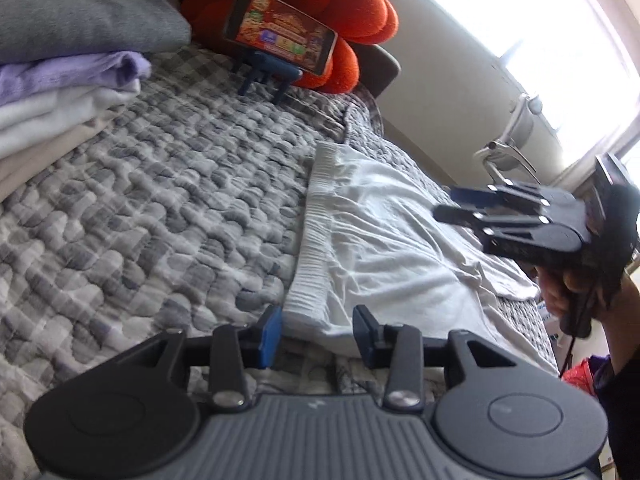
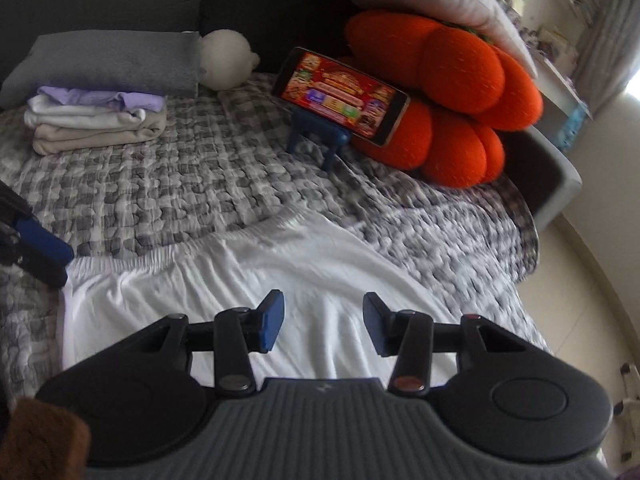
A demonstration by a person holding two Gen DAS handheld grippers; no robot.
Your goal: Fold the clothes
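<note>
White shorts (image 2: 280, 280), with a gathered elastic waistband (image 1: 316, 216), lie spread flat on the grey checked quilt (image 2: 200, 176), their waistband toward the far side. We hold both claws wide and empty: the left gripper (image 1: 316, 334) sits at the near-left waistband corner, while the right gripper (image 2: 323, 326) hovers over the middle of the cloth. We judge a fold is due, though the flat spread suits either laying out or mid-fold. A grip on an edge comes next. A folded stack (image 2: 96, 120) rests far left, with a phone (image 2: 340, 96) on a stand before an orange cushion (image 2: 448, 112). The shorts' leg ends are cut off, and motion blur smears the right view.
</note>
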